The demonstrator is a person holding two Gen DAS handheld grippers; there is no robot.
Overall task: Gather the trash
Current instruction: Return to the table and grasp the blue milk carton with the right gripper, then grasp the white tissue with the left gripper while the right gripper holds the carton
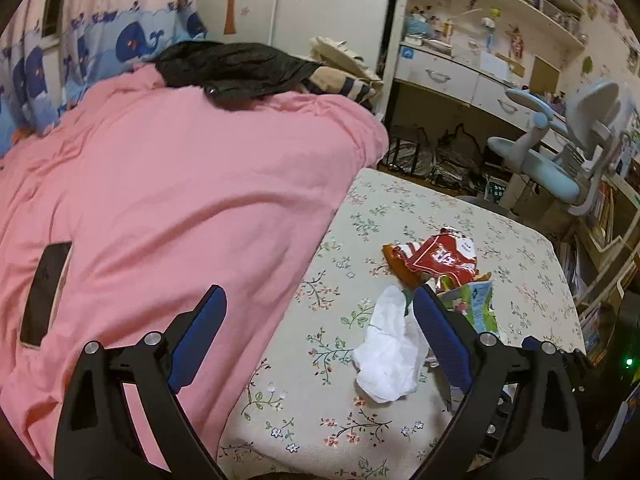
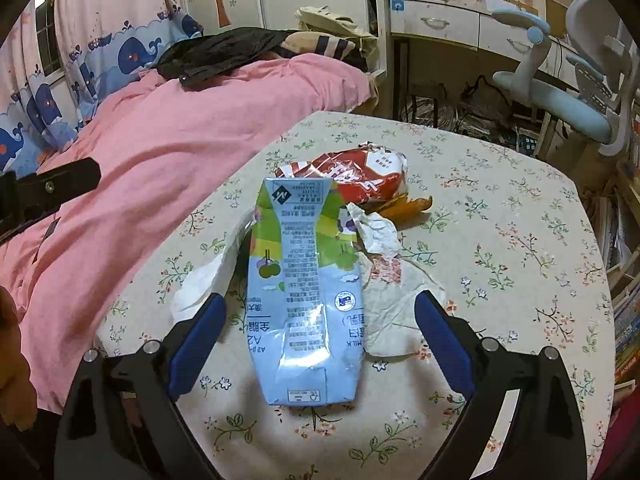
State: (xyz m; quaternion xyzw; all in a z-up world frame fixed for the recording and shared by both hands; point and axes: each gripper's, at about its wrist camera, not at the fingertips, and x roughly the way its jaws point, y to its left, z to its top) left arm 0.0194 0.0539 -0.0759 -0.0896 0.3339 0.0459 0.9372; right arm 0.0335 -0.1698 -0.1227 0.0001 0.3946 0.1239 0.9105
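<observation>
A flattened blue and green milk carton (image 2: 304,300) lies on the floral sheet between the spread fingers of my open right gripper (image 2: 320,320), untouched by either pad. Behind it sit a red snack wrapper (image 2: 360,176), an orange peel (image 2: 412,206) and crumpled white paper (image 2: 376,232). In the left wrist view my left gripper (image 1: 320,312) hangs open over the edge of the pink quilt, its right finger (image 1: 440,332) beside a crumpled white tissue (image 1: 390,352). The red wrapper (image 1: 440,258) and part of the carton (image 1: 476,304) lie beyond that finger.
A pink quilt (image 1: 180,200) covers the bed's left side, with a dark phone (image 1: 44,292) lying on it and a black garment (image 1: 236,68) at the far end. A pale blue desk chair (image 1: 560,152) and a cluttered desk (image 2: 440,20) stand past the bed's foot.
</observation>
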